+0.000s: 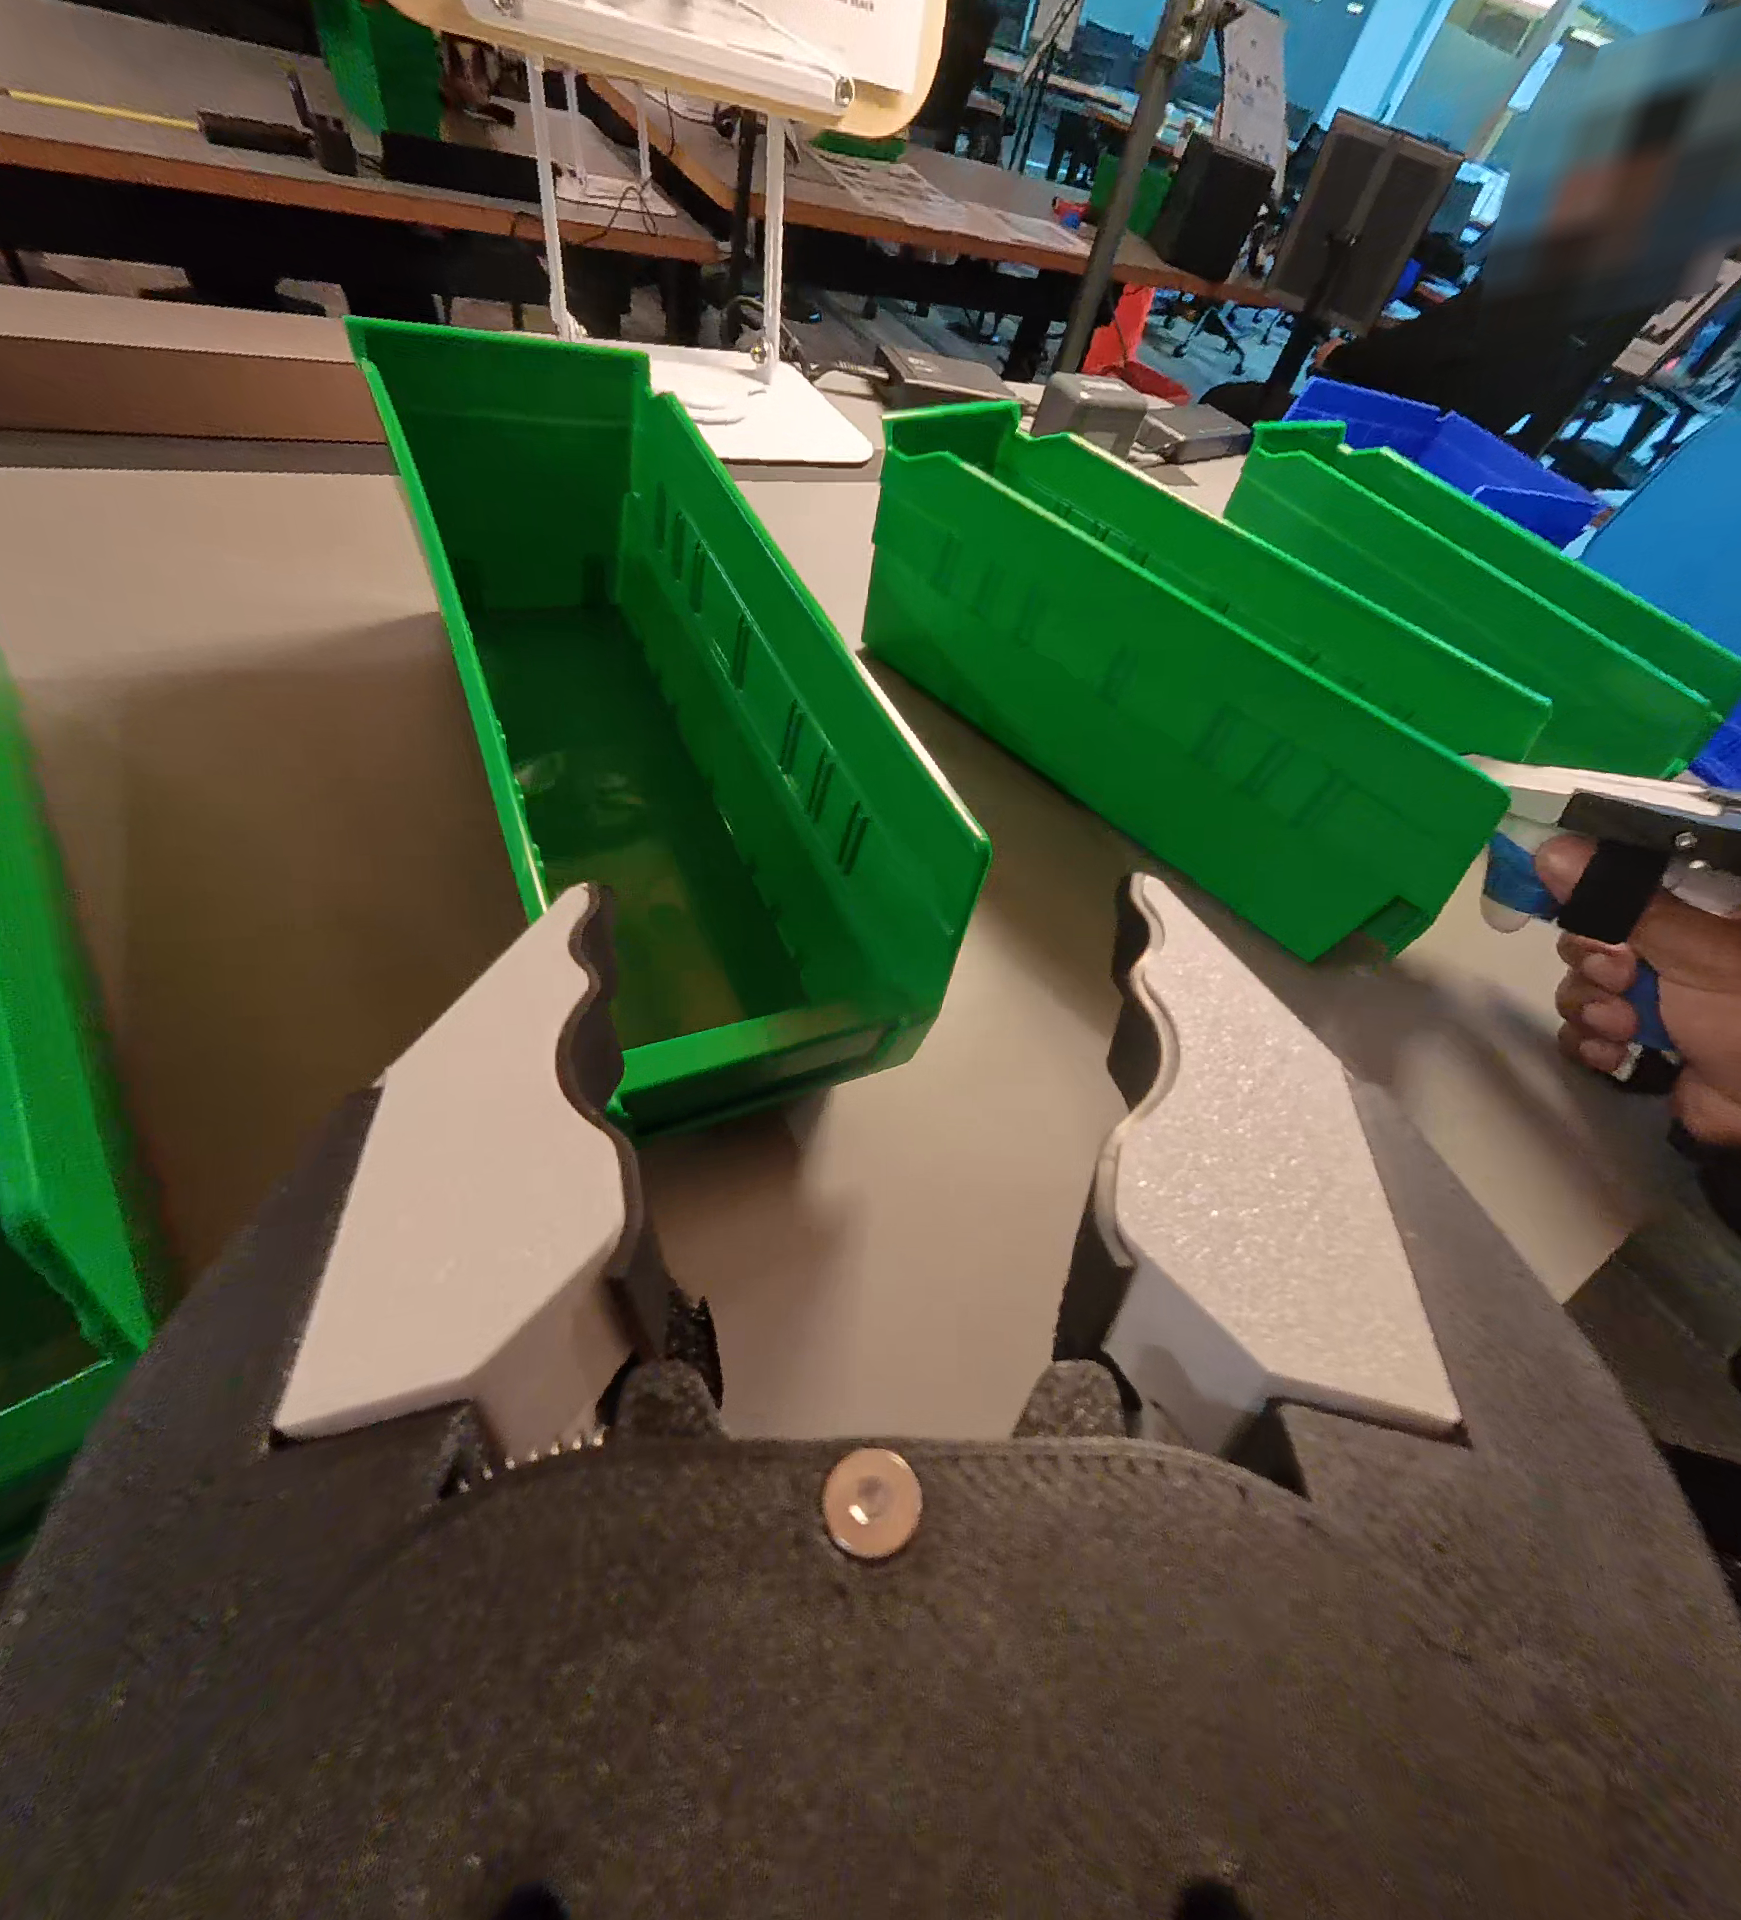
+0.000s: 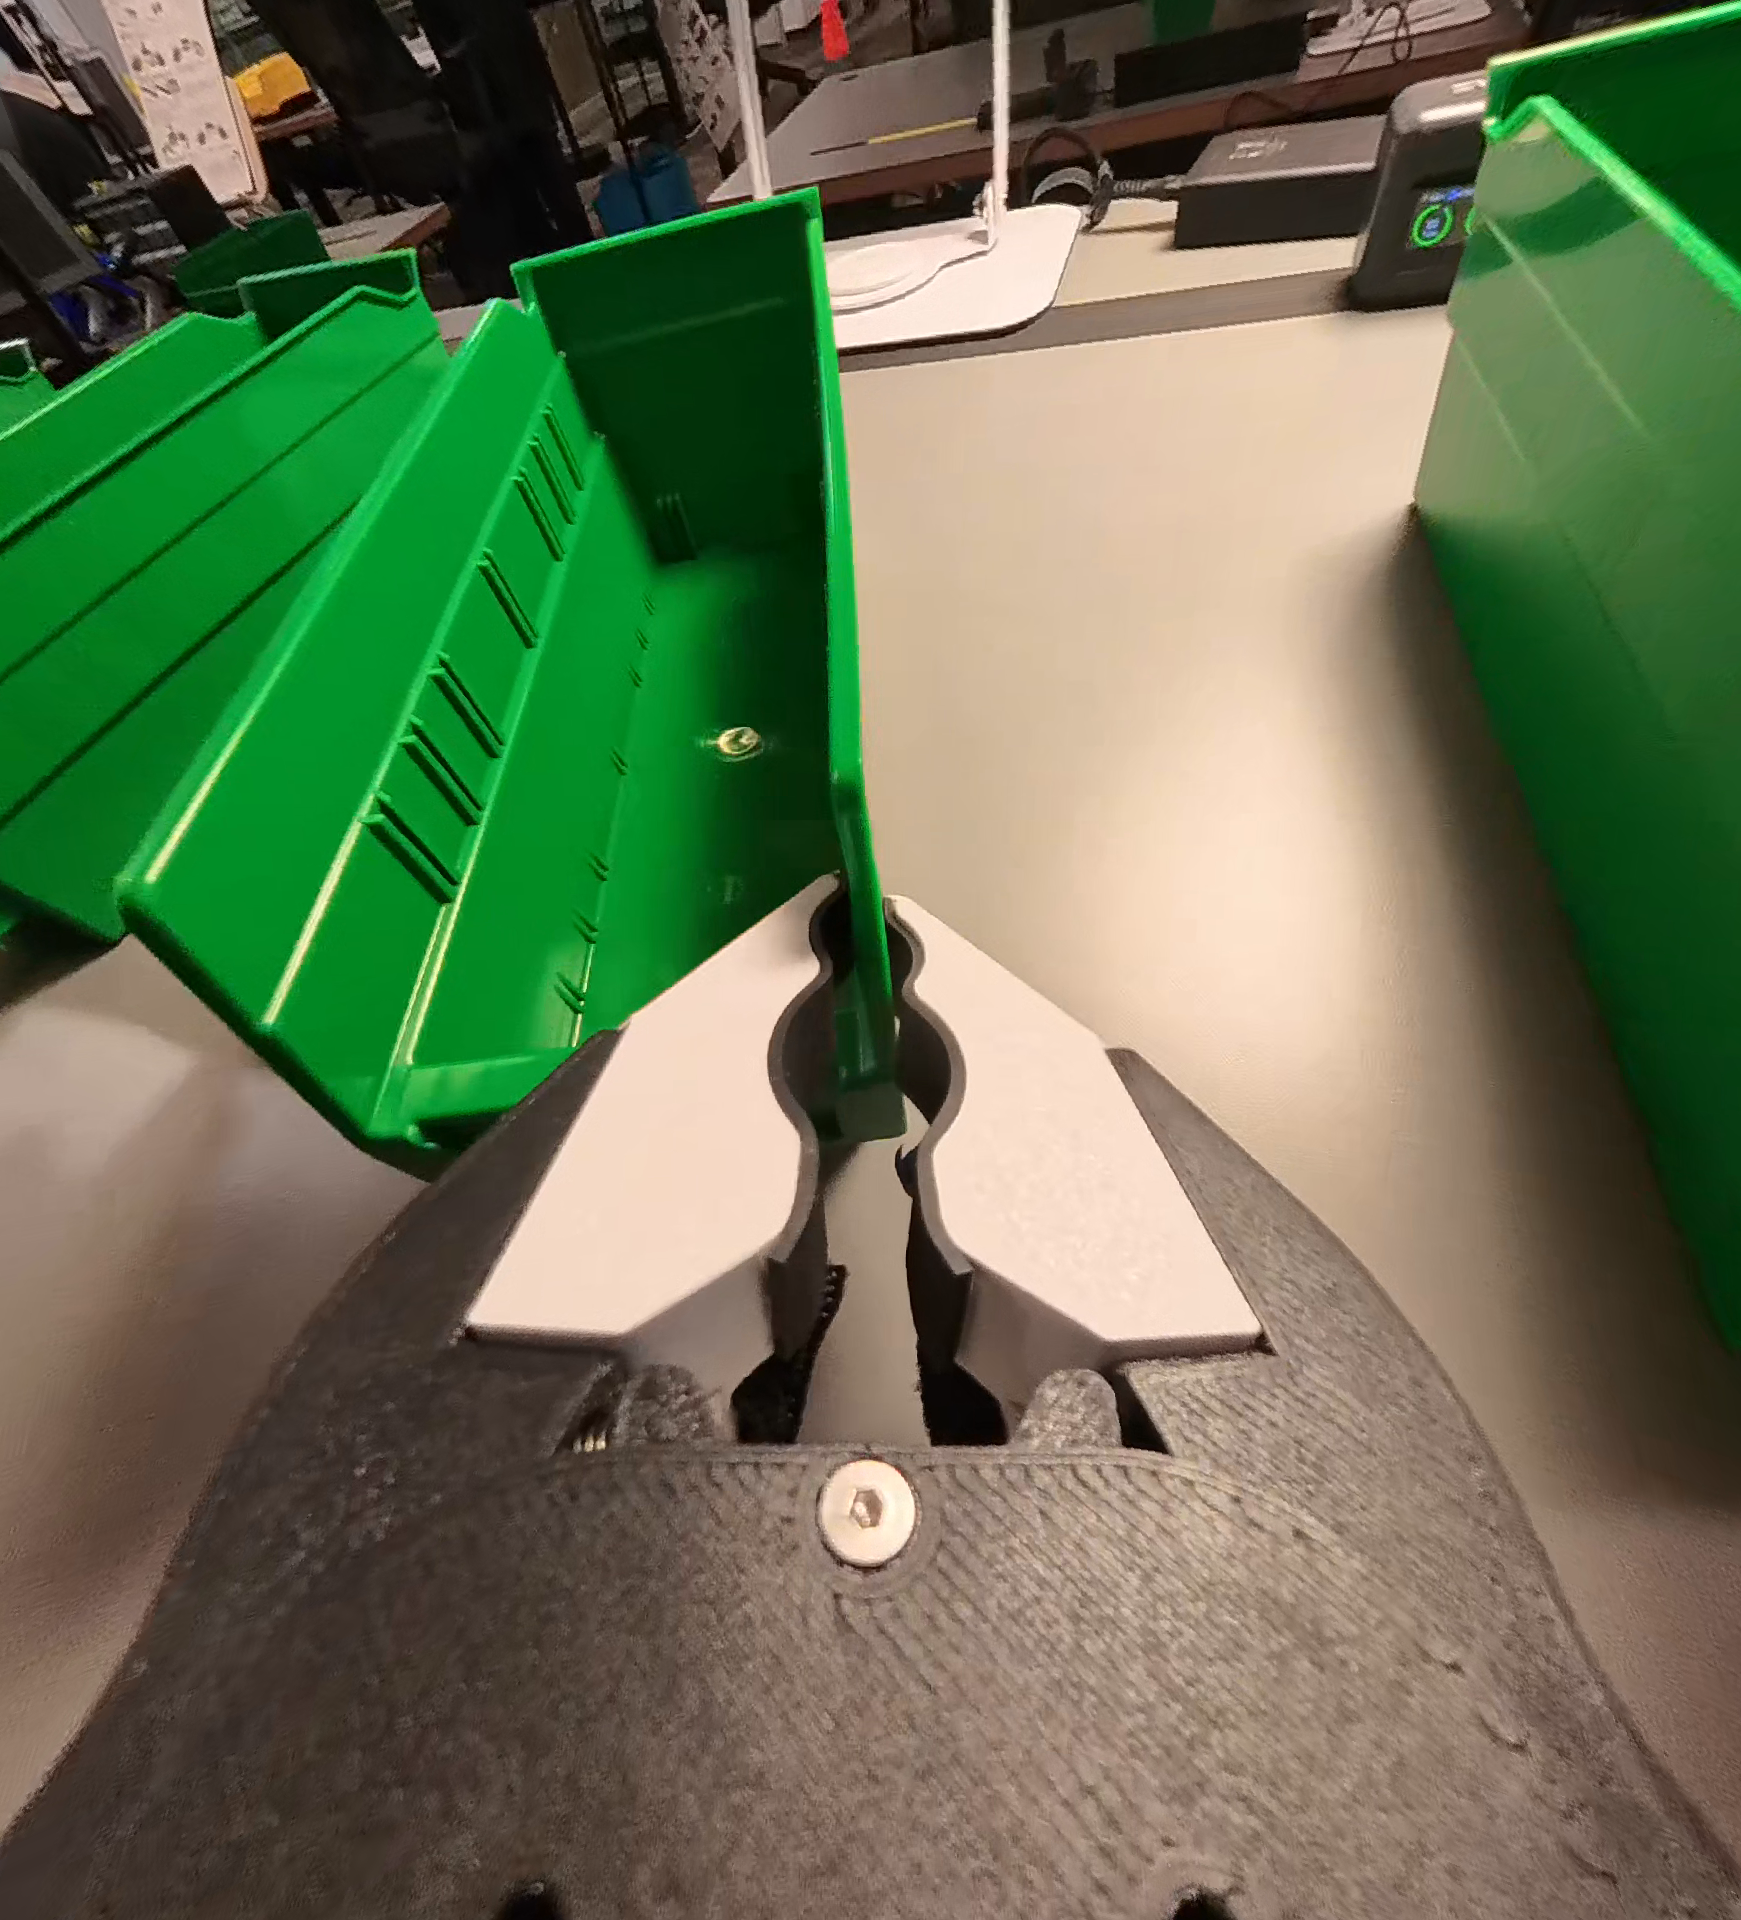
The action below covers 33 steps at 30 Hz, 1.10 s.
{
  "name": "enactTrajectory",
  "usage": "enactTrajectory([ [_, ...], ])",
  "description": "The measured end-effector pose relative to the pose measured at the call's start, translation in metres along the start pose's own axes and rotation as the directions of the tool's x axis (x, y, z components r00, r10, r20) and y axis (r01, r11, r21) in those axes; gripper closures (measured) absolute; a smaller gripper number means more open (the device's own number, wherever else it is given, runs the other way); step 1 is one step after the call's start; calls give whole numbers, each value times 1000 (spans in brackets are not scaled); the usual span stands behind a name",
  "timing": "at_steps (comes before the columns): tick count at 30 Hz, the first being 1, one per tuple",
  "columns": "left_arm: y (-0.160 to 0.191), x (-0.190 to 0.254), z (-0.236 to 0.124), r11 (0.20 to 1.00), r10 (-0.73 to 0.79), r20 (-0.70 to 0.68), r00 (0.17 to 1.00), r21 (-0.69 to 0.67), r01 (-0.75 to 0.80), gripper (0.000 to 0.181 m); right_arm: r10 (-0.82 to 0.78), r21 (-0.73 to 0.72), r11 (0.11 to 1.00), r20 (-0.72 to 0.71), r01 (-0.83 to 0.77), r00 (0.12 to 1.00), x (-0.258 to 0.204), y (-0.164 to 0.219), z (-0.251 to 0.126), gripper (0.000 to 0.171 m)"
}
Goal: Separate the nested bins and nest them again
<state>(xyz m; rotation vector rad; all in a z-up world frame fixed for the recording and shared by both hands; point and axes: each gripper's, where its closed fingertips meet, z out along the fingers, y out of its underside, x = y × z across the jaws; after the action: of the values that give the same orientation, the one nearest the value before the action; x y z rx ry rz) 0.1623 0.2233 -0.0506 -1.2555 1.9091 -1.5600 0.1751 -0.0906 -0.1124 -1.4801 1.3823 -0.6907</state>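
Several long green bins lie apart on the grey table [image 1: 222, 675]. My left gripper [image 1: 866, 925] is open and empty. Its left fingertip [image 1: 585, 935] overlaps the near left corner of one open bin [image 1: 637, 727], whose low front end lies just ahead of the jaws. My right gripper [image 2: 861, 904] is shut on the right side wall of a second green bin [image 2: 720, 675] at its near end, and this bin looks tipped to the left. In the left wrist view this bin [image 1: 1157, 686] lies right of centre, with the right gripper [image 1: 1531, 790] and a hand at its near end.
Another green bin [image 1: 4, 1039] stands at the left edge. More green bins [image 1: 1489, 603] and blue ones [image 1: 1448, 447] lie to the right; they loom close in the right wrist view [image 2: 1624, 727]. A white stand base [image 1: 793, 416] and a grey box [image 1: 1094, 405] sit behind.
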Motion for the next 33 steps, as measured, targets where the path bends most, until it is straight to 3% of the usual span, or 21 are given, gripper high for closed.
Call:
enactTrajectory([
  [7,5,-21,10,997,72,198,977,-33,-67,92,10,23,1000,-52,-9,999,8,-1,-6,171],
  [13,-12,-39,3,990,121,351,928,21,-137,92,36,35,999,-66,-34,997,15,-4,-6,170],
  [16,-13,-56,8,984,172,417,893,-35,-173,96,41,38,999,-69,-39,997,16,-4,-7,170],
  [23,1,-44,41,948,318,358,878,-147,-283,159,54,18,998,-6,-54,999,1,2,-8,166],
  [26,10,-38,53,946,322,329,888,-154,-286,167,69,16,997,61,-70,996,-7,3,-12,135],
  [29,5,-38,50,943,334,377,864,-132,-307,162,48,-4,999,96,-48,994,-10,6,-13,101],
  [33,-25,-50,26,944,302,492,817,-33,-329,140,-31,14,999,81,30,996,-6,-1,-13,103],
])
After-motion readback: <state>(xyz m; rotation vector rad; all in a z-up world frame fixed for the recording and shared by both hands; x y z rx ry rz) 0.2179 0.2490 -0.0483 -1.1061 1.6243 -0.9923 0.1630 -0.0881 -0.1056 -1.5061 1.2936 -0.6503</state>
